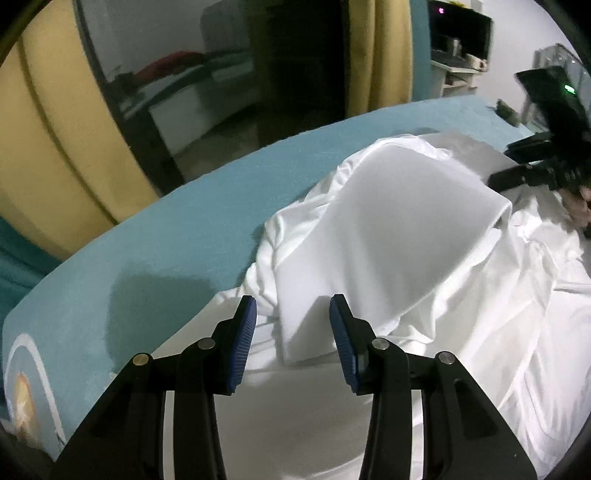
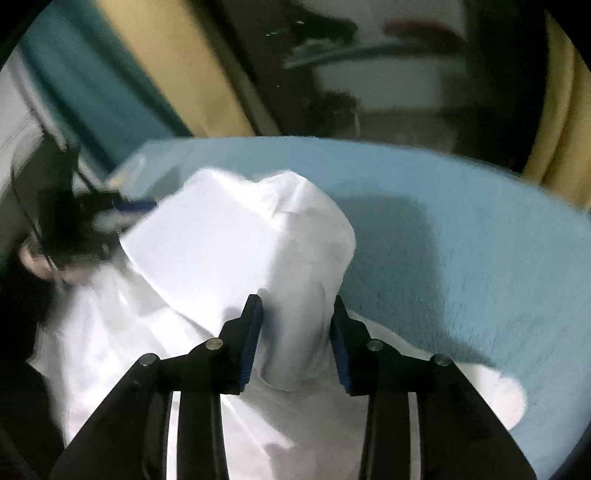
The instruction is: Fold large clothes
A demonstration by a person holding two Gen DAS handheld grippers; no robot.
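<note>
A large white garment (image 1: 417,236) lies crumpled on a blue-covered surface (image 1: 177,236), with one flat panel folded over its middle. My left gripper (image 1: 293,314) is open just above the near edge of that folded panel, holding nothing. In the right wrist view the same white garment (image 2: 229,240) fills the centre. My right gripper (image 2: 297,314) is open with a bunched fold of the cloth lying between its jaws. Each gripper shows in the other's view: the right one (image 1: 532,173) at the far right, the left one (image 2: 96,218) at the far left, blurred.
A dark-framed mirror or glass door (image 1: 207,74) and yellow curtains (image 1: 44,140) stand behind the surface. A dark monitor (image 1: 461,29) sits on a white stand at the back right. The blue surface (image 2: 461,229) extends to the right of the garment.
</note>
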